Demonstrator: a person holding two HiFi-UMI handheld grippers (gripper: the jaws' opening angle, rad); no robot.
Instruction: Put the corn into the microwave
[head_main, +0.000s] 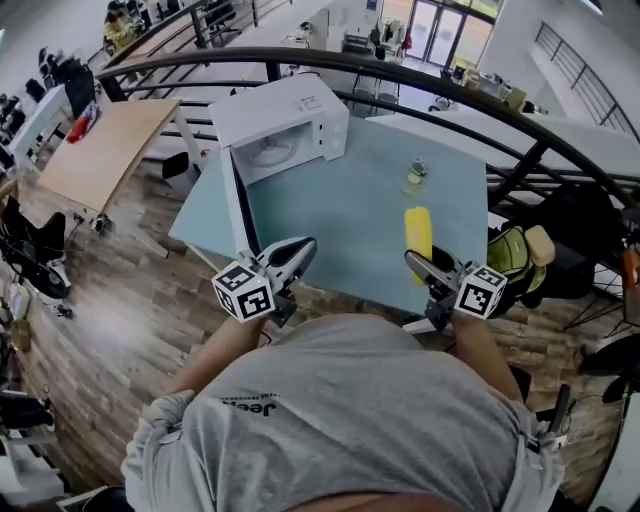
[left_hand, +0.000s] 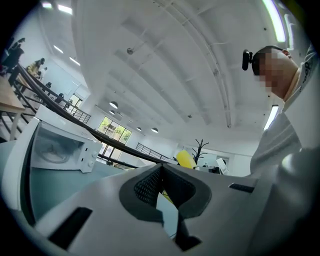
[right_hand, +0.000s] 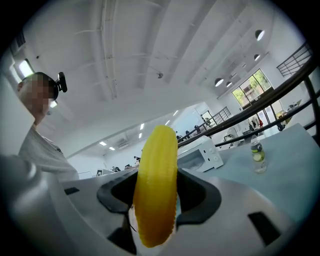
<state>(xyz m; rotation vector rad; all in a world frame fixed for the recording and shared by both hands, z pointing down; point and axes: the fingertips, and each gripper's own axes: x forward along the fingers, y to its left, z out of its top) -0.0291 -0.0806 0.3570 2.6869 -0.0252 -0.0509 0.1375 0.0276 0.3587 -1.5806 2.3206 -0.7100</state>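
A yellow corn cob (head_main: 417, 230) stands up between the jaws of my right gripper (head_main: 413, 258), which is shut on it over the near right part of the light blue table (head_main: 340, 220). In the right gripper view the corn (right_hand: 157, 200) fills the gap of the gripper (right_hand: 158, 175). The white microwave (head_main: 290, 120) sits at the table's far left with its door (head_main: 237, 205) swung open toward me. My left gripper (head_main: 303, 247) hovers over the near left edge, its jaws shut on nothing (left_hand: 160, 170). The corn (left_hand: 186, 159) shows beyond them.
A small clear bottle (head_main: 415, 175) stands on the table right of the microwave, also seen as the bottle (right_hand: 256, 155). A dark curved railing (head_main: 450, 85) runs behind the table. A wooden table (head_main: 100, 150) stands far left, and a yellow-green bag (head_main: 510, 255) lies at the right.
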